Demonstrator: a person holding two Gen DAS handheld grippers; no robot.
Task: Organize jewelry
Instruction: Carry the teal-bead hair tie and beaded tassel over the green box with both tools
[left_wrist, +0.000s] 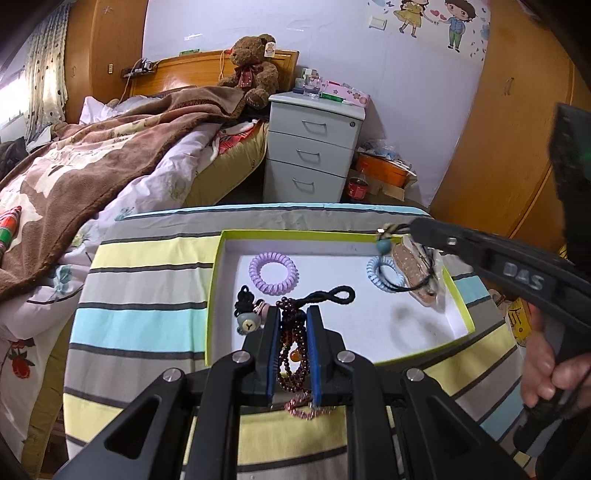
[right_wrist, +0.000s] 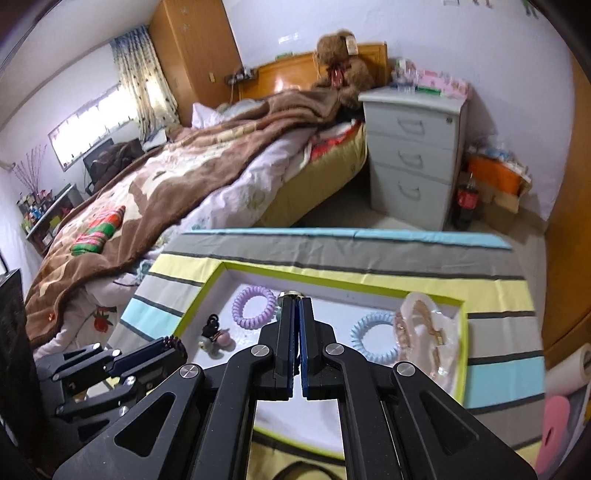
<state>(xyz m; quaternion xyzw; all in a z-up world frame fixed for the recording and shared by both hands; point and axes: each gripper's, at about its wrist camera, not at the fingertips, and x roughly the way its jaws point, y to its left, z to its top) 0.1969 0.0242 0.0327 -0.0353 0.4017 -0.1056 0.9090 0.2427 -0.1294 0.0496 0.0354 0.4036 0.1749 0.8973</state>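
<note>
Tray (left_wrist: 218, 280) part-filled: 2 coil ties at 12. Left gripper (left_wrist: 293, 332) jaws pinching bead bracelet (left_wrist: 291, 347); right gripper (right_wrist: 297, 317) jaws pressed on cord charm (left_wrist: 384, 240), both unplaced.

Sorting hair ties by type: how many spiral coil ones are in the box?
2: a purple coil at the box's far left, a blue coil at far right. None seems hidden.

Tray (left_wrist: 218, 280) on striped cloth (left_wrist: 147, 295) ahead of left gripper (left_wrist: 293, 314), two coil ties (left_wrist: 272, 272) inside, bead string (left_wrist: 295, 354) between its fingers, nightstand (left_wrist: 314, 147) beyond.
</note>
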